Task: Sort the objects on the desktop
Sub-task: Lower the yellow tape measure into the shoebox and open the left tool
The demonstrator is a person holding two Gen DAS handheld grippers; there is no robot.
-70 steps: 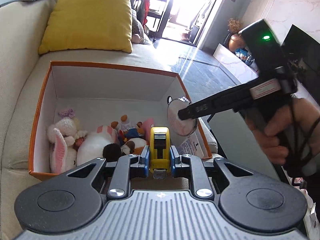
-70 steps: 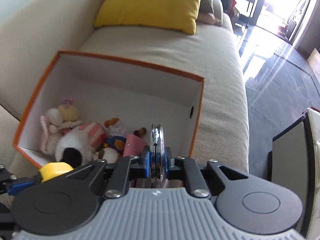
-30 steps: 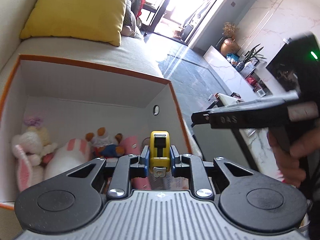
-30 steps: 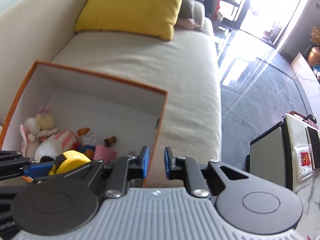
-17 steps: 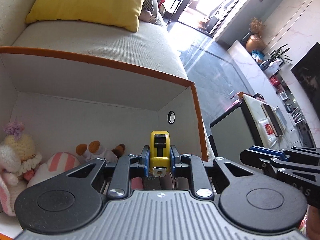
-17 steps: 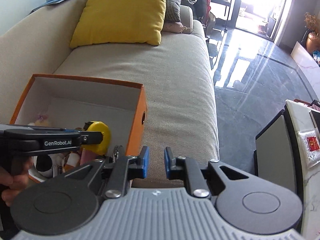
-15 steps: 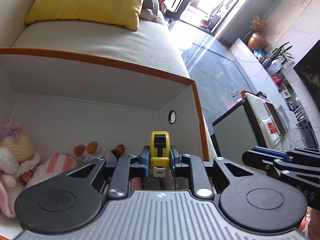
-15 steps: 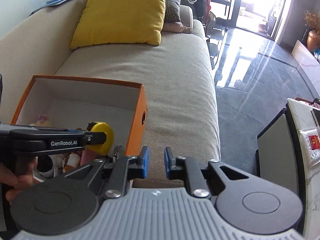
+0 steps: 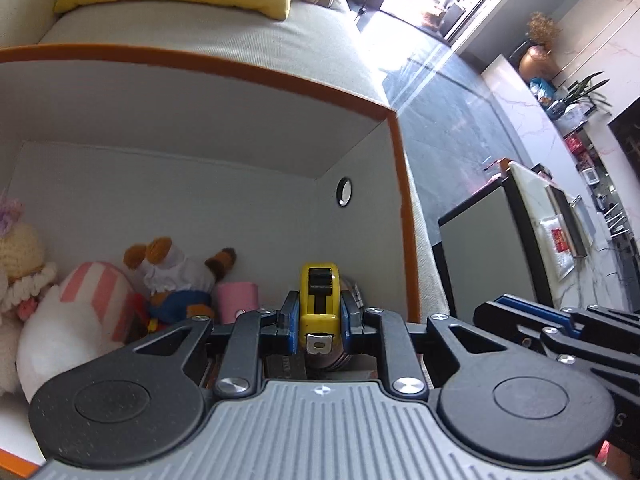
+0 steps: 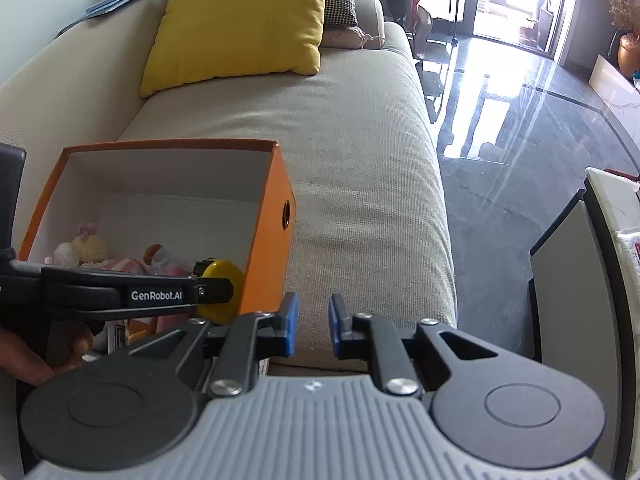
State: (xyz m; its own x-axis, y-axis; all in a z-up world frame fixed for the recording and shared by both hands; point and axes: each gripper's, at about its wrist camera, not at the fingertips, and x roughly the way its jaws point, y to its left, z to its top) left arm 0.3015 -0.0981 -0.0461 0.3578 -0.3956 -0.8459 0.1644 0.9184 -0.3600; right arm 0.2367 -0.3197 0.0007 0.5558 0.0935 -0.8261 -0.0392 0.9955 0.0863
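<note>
Left jaws around glossy yellow tape measure (image 9: 320,298) above orange-rimmed box (image 9: 256,74).

I hold a small yellow plastic tape measure (image 9: 319,294) upright between my left gripper's blue pads, its black lock button facing up and its metal tape hook toward me. It hangs inside the open orange cardboard box with white inner walls (image 9: 362,148), near the right wall, above the soft plush toys (image 9: 168,276) lying on the box floor to its left.

Beige sofa (image 10: 352,168), yellow cushion (image 10: 240,20), glossy dark floor (image 10: 512,120), sunlit doorway.
</note>
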